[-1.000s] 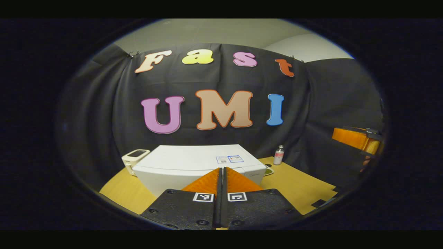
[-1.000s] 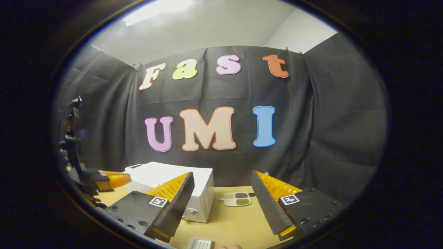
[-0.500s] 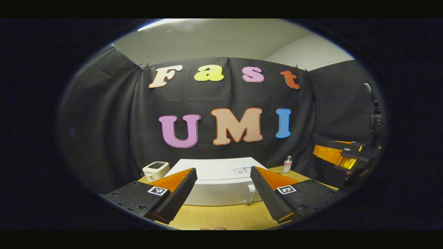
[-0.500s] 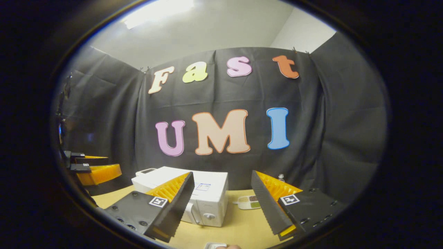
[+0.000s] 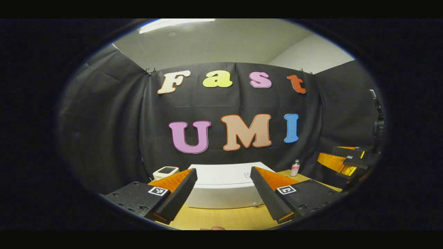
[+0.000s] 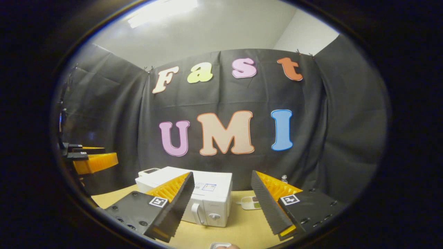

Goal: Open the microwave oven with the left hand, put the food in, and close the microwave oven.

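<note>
Both wide open, holding nothing: left gripper (image 5: 221, 193), right gripper (image 6: 221, 204). White microwave (image 6: 211, 193) on table (image 6: 242, 224), door shut. Small food tray (image 6: 251, 203) beside it, maybe.

Black cloth wall (image 5: 114, 121), pale ceiling (image 5: 221, 41), wooden table (image 6: 245, 224).

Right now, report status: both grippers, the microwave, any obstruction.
Left gripper open, empty. Right gripper open, empty. White box-shaped microwave oven shut on the wooden table, untouched. Nothing blocking its door handle.
</note>
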The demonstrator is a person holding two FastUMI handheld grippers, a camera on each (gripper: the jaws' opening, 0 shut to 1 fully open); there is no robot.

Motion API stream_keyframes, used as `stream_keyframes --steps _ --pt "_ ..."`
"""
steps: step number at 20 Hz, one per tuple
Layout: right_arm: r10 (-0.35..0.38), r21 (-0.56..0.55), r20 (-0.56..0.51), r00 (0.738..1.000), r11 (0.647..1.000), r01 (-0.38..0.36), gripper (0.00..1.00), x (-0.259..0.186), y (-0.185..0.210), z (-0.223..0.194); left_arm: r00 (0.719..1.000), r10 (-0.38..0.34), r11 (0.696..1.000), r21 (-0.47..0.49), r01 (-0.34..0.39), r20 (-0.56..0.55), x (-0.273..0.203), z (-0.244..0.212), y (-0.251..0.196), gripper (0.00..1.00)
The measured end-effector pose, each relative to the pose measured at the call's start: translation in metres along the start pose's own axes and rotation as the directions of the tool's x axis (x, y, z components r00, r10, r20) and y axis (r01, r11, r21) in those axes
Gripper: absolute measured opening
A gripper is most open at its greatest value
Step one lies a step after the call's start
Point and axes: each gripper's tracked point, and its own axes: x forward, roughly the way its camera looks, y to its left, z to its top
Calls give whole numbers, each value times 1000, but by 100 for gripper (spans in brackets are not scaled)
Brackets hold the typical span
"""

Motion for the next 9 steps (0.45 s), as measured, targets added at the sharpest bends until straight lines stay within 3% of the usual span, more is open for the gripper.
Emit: stream_keyframes --steps 9 --pt "3 -14 8 1000 1000 -3 96 -2 7 6 1000 7 1000 3 -7 3 -2 1 11 98"
